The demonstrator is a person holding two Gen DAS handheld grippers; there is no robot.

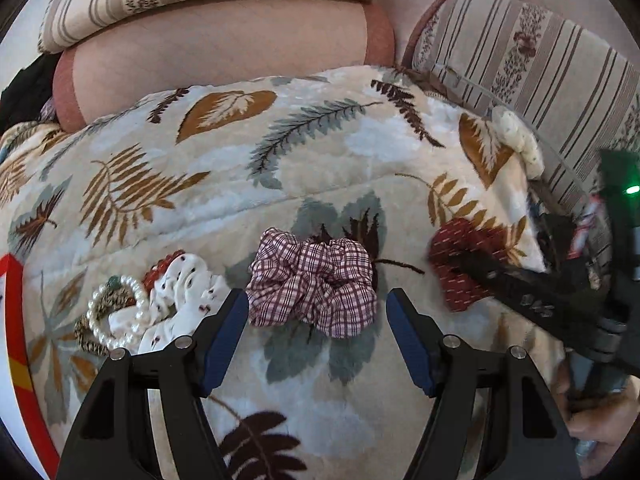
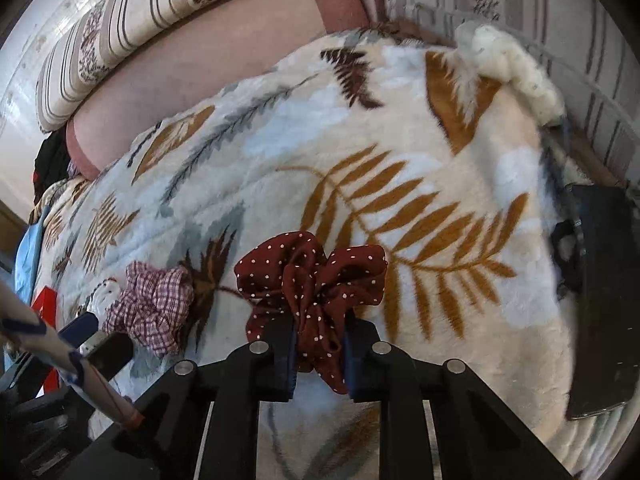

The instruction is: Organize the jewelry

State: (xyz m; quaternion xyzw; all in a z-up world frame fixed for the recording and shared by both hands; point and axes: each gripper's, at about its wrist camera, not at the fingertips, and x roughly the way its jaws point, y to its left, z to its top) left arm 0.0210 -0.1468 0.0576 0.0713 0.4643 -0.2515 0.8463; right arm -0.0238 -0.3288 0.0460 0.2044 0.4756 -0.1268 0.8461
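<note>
While the left claw (image 1: 316, 332) gapes, the right claw (image 2: 320, 356) pinches the red scrunchie (image 2: 312, 280), half hiding it.

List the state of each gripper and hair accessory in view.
left gripper: open, fingers either side of the checked scrunchie
right gripper: shut on the dotted red scrunchie
checked scrunchie: lying loose on the blanket
pearl bracelet: lying beside the white scrunchie

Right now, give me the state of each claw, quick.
Left claw: open, empty, around the checked scrunchie.
Right claw: shut on the red dotted scrunchie.
</note>
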